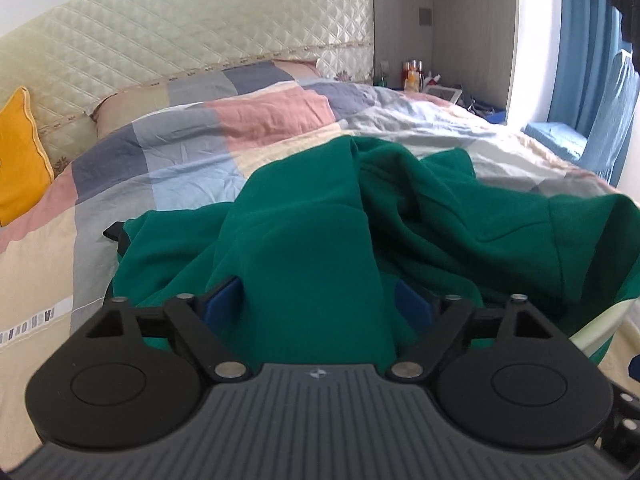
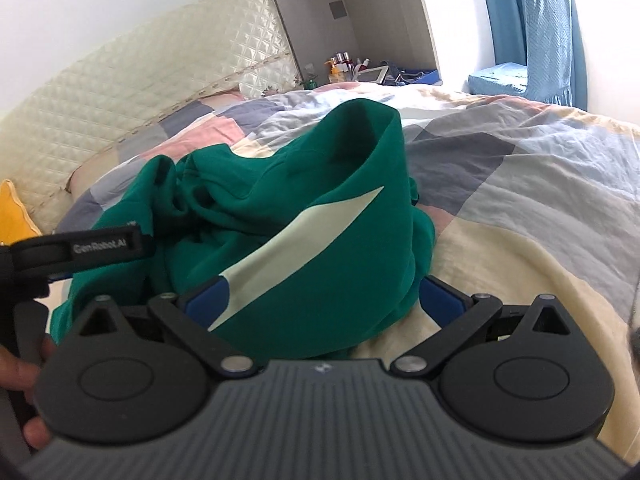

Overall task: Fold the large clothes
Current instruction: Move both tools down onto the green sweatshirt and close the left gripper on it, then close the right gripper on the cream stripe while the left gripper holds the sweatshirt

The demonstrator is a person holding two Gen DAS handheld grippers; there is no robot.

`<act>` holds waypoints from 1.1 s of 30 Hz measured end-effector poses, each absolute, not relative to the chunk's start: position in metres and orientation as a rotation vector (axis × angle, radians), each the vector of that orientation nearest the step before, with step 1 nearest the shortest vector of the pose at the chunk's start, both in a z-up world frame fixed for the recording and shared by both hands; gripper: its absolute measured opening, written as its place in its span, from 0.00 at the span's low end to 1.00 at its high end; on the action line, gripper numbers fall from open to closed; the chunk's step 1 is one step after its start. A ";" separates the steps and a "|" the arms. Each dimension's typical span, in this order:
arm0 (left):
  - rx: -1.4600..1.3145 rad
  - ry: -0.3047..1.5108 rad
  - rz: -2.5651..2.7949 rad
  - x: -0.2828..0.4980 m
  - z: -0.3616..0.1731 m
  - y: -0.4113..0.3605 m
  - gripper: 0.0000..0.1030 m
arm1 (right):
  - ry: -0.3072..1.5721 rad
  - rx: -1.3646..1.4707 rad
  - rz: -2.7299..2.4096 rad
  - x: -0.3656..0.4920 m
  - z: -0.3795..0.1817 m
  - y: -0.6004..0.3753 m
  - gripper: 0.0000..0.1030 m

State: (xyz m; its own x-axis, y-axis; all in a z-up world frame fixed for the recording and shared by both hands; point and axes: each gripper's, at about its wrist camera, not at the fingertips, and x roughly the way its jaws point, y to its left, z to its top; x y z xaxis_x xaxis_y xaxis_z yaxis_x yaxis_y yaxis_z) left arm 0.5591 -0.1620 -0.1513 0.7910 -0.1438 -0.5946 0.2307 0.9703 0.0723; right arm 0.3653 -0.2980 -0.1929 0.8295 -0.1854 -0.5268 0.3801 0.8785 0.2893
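A large green garment (image 1: 304, 232) lies crumpled on the bed's patchwork quilt (image 1: 180, 152). It has a pale cream stripe (image 2: 300, 240) across it. My left gripper (image 1: 318, 300) reaches into the near edge of the heap; a thick fold of green cloth stands between its blue pads (image 1: 222, 300), which are wide apart. My right gripper (image 2: 324, 300) stands open over the garment's (image 2: 280, 184) near right edge, with cloth between its blue pads (image 2: 444, 300) and a small gap at the right one. In the right wrist view the left gripper (image 2: 108, 246) shows from the side, held by a hand (image 2: 28, 376).
A quilted cream headboard (image 1: 200, 32) runs behind the bed, with a yellow cushion (image 1: 20, 152) at the left. A bedside shelf with bottles (image 1: 414, 74) stands at the back. Blue curtains (image 2: 500, 12) and a blue-covered chair (image 2: 548, 40) are at the right.
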 end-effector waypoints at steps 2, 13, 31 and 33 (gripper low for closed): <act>0.153 0.638 -0.187 0.560 -0.154 -0.162 0.64 | 0.508 0.407 -0.306 0.365 -0.192 -0.299 1.00; 0.138 0.617 -0.079 0.519 -0.131 -0.125 0.04 | 0.502 0.412 -0.269 0.363 -0.193 -0.295 1.00; -0.051 0.499 0.136 0.344 -0.030 -0.004 0.03 | 0.367 0.301 -0.184 0.333 -0.179 -0.262 1.00; -0.050 0.472 0.172 0.319 -0.024 0.010 0.03 | 0.345 0.269 -0.165 0.327 -0.177 -0.254 1.00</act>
